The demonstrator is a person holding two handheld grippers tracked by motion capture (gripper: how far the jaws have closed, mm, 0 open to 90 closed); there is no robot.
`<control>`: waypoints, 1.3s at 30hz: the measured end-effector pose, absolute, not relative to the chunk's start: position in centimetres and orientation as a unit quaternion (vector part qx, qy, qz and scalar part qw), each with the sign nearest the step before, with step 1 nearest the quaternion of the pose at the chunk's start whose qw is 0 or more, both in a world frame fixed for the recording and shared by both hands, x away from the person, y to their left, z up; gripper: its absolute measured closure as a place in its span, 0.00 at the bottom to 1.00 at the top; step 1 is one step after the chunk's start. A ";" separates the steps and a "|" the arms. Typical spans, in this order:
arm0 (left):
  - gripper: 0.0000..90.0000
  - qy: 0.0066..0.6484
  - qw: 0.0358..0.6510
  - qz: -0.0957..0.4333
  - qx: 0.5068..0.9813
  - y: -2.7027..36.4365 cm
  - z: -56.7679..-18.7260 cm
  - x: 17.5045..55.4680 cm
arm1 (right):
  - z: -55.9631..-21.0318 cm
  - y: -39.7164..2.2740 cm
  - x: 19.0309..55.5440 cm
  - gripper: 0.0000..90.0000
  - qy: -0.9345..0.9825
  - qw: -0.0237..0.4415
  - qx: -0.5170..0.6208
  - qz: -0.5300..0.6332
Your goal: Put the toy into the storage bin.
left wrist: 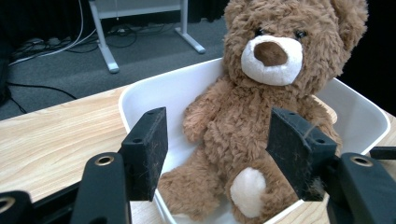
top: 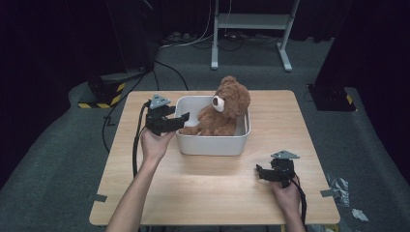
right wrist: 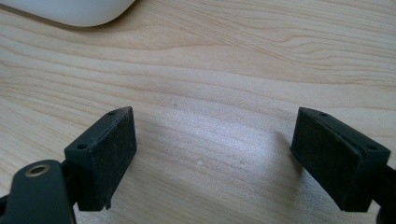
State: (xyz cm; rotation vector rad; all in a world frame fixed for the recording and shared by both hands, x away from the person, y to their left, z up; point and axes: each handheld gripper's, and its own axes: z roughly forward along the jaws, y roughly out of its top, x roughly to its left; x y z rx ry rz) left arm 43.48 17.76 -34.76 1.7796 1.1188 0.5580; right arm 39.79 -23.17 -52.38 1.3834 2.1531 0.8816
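Taking the white tub [top: 212, 140] as the landmark, the left gripper [top: 170, 122] hangs at the tub's left rim, held up off the wooden table [top: 203, 193] by the person's left hand [top: 153, 144]. Its jaws stand spread wide and pinch nothing; in the left gripper view they frame the tub's near corner and the lower body of the bear inside.

The brown teddy bear [top: 220, 113] sits inside the tub, leaning back against the far right wall, head and ears rising above the rim, legs stretched toward the left end. It looks plush and light, soft enough to give under the pads and not fragile, and its shaggy pile should grip well instead of sliding. Being floppy, it will probably sag if lifted by a limb. The better hold seems to be across the belly or chest [left wrist: 243, 126], where the stuffing is thickest; the near leg with its pale foot pad [left wrist: 247, 191] is the closest part to the jaws but would let the body dangle.

Well to the right of the tub and nearer the person, the right gripper [top: 271, 175] rests low over bare table, jaws spread and empty.
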 end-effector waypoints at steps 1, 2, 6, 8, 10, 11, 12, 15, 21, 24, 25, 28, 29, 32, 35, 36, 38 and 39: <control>0.42 0.455 0.464 0.228 0.725 17.9 -34.7 43.4 | -52.4 -23.2 39.8 0.15 0.777 0.216 0.499 0.318; 0.42 0.454 0.467 0.227 0.724 18.0 -34.7 43.4 | -52.4 -23.2 39.8 0.15 0.777 0.216 0.499 0.318; 0.42 0.457 0.469 0.228 0.720 18.4 -34.7 43.0 | -52.4 -23.2 39.8 0.15 0.777 0.216 0.499 0.318; 0.42 0.458 0.470 0.226 0.720 18.6 -34.7 42.9 | -52.4 -23.2 39.8 0.15 0.777 0.216 0.499 0.318; 0.42 0.459 0.472 0.221 0.719 18.7 -34.6 42.8 | -52.4 -23.2 39.8 0.15 0.777 0.216 0.499 0.318; 0.42 0.459 0.472 0.220 0.720 18.7 -34.6 42.7 | -52.4 -23.2 39.8 0.15 0.777 0.216 0.499 0.318; 0.43 0.458 0.472 0.221 0.720 18.7 -34.6 42.6 | -52.4 -23.2 39.8 0.15 0.777 0.216 0.499 0.318; 0.43 0.459 0.471 0.221 0.720 18.8 -34.6 42.3 | -52.4 -23.2 39.8 0.15 0.777 0.216 0.499 0.318; 0.41 0.460 0.473 0.227 0.716 19.4 -34.7 41.8 | -52.4 -23.2 39.8 0.15 0.777 0.216 0.499 0.318; 0.42 0.462 0.474 0.229 0.713 19.6 -34.8 41.4 | -52.4 -23.2 39.8 0.15 0.777 0.216 0.499 0.318; 0.42 0.462 0.475 0.230 0.713 19.7 -34.8 41.3 | -52.4 -23.2 39.8 0.15 0.777 0.216 0.499 0.318; 0.41 0.462 0.477 0.233 0.711 20.0 -34.8 41.0 | -52.4 -23.2 39.8 0.15 0.777 0.216 0.499 0.318; 0.41 0.463 0.478 0.233 0.709 20.0 -34.8 40.9 | -52.4 -23.2 39.8 0.15 0.777 0.216 0.499 0.318; 0.41 0.464 0.478 0.234 0.708 20.3 -34.7 40.7 | -52.4 -23.2 39.8 0.15 0.777 0.216 0.499 0.318; 0.41 0.464 0.480 0.237 0.706 20.5 -34.7 40.5 | -52.4 -23.2 39.8 0.15 0.777 0.216 0.499 0.318; 0.41 0.464 0.480 0.238 0.706 20.6 -34.7 40.4 | -52.4 -23.2 39.8 0.15 0.777 0.216 0.499 0.318; 0.41 0.465 0.481 0.239 0.704 20.7 -34.7 40.3 | -52.4 -23.2 39.8 0.15 0.777 0.216 0.499 0.318; 0.41 0.467 0.479 0.240 0.703 20.8 -34.7 40.3 | -52.4 -23.2 39.8 0.15 0.777 0.216 0.499 0.318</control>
